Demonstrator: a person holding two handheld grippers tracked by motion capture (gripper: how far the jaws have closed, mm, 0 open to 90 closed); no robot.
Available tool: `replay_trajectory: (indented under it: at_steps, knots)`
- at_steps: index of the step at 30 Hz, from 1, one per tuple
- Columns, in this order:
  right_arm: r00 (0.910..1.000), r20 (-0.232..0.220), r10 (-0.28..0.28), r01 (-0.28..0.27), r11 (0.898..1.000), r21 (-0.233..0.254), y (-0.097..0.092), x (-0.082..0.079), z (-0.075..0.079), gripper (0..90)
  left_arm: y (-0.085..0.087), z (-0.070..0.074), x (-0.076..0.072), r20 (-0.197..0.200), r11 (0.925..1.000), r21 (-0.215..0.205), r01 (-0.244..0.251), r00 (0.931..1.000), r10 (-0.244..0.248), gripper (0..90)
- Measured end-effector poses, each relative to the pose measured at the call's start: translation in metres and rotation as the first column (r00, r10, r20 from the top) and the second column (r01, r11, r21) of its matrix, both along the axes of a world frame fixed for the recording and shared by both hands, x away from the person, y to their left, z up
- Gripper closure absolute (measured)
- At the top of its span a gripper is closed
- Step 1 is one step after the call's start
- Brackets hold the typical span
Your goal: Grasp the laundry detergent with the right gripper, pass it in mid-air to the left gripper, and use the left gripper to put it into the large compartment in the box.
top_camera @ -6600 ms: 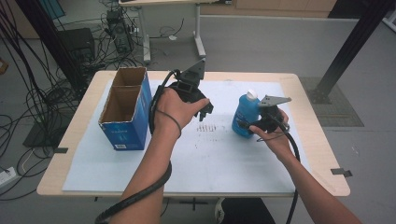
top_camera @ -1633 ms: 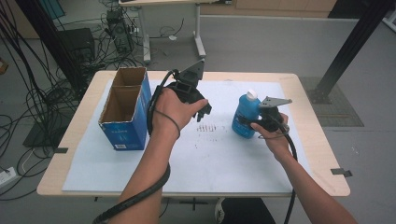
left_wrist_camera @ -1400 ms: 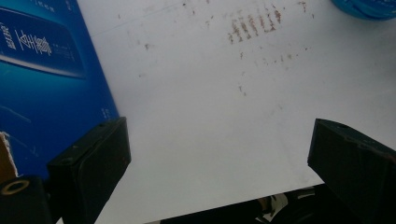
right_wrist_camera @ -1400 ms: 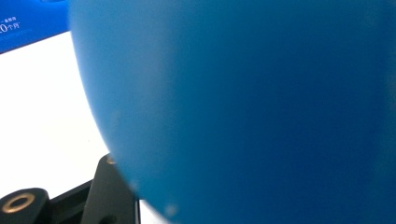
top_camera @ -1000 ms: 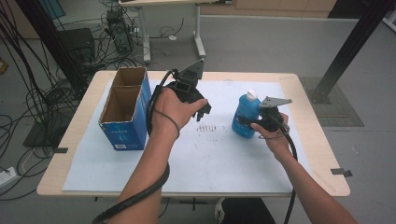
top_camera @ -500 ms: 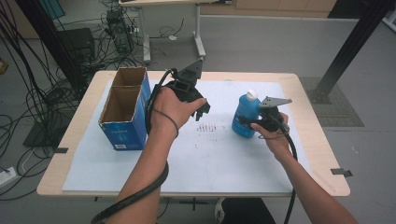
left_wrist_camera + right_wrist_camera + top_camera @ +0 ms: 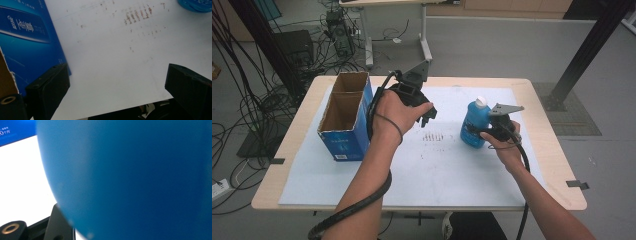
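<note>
A blue bottle (image 7: 474, 125) with a white cap stands upright on the white sheet (image 7: 437, 170), right of the middle. My right gripper (image 7: 480, 134) is shut on its lower body from the right. In the right gripper view the bottle's blue wall (image 7: 137, 177) is pressed up close, with one black jaw showing at the bottom left. My left gripper (image 7: 430, 113) hangs above the sheet at the centre, between the box and the bottle. Its jaws (image 7: 117, 92) stand wide apart with nothing between them, pointing down at the sheet.
An open blue cardboard box (image 7: 344, 120) with two compartments stands at the left; its blue side (image 7: 25, 37) is close to the left jaw. Brown smudges (image 7: 432, 136) mark the sheet's middle. The wooden table (image 7: 542, 105) shows bare rim around the sheet. Cables lie on the floor at left.
</note>
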State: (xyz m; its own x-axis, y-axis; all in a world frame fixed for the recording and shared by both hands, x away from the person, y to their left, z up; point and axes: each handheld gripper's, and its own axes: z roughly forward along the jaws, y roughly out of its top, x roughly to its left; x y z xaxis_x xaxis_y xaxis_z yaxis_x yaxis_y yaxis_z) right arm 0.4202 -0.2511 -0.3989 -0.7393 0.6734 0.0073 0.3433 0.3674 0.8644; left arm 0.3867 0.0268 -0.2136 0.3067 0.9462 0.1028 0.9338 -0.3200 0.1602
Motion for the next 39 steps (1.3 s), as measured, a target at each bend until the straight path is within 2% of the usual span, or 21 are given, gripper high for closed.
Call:
replay_trajectory:
  at_steps: [8, 10, 19, 25, 29, 31, 32, 35, 39]
  knots:
    - [1.0, -0.008, -0.006, 0.006, 1.0, 0.007, 0.0, 0.001, 0.0, 44.9, 0.004, 0.005, 0.001, 0.008, 1.0, 0.005, 0.0, 1.0, 0.0, 6.3]
    - [0.9999, -0.012, -0.006, 0.006, 1.0, 0.007, 0.0, 0.001, 0.0, 44.8, 0.003, 0.008, 0.0, 0.024, 0.9999, 0.004, 0.012, 0.9996, -0.012, 6.5]
    - [0.9993, -0.036, 0.007, -0.008, 1.0, -0.007, 0.002, 0.005, 0.005, 44.8, 0.007, 0.012, 0.002, 0.018, 0.9996, 0.002, 0.03, 0.9994, -0.03, 6.3]
    - [0.9987, -0.047, 0.022, -0.022, 1.0, -0.005, 0.007, 0.007, 0.012, 44.7, 0.009, 0.016, 0.003, 0.013, 0.9979, 0.018, 0.062, 0.998, -0.062, 6.1]
    - [0.9976, -0.059, 0.036, -0.036, 0.999, -0.005, 0.011, 0.01, 0.02, 44.7, 0.01, 0.022, 0.005, 0.025, 0.995, 0.026, 0.097, 0.9949, -0.098, 5.7]
    - [0.9957, -0.078, 0.051, -0.052, 0.999, -0.002, 0.014, 0.012, 0.027, 44.6, 0.01, 0.027, 0.006, 0.038, 0.9902, 0.029, 0.136, 0.9898, -0.137, 5.8]
    - [0.9947, -0.084, 0.059, -0.06, 0.998, -0.007, 0.016, 0.013, 0.029, 44.5, 0.01, 0.027, 0.006, 0.038, 0.9902, 0.029, 0.136, 0.9898, -0.137, 5.8]
    - [0.9927, -0.093, 0.076, -0.078, 0.997, -0.014, 0.021, 0.015, 0.037, 44.5, 0.01, 0.033, 0.006, 0.065, 0.979, 0.04, 0.2, 0.9772, -0.202, 6.0]
    - [0.9902, -0.1, 0.098, -0.099, 0.995, -0.01, 0.027, 0.016, 0.047, 44.4, 0.01, 0.041, 0.006, 0.075, 0.9689, 0.053, 0.242, 0.9666, -0.245, 6.1]
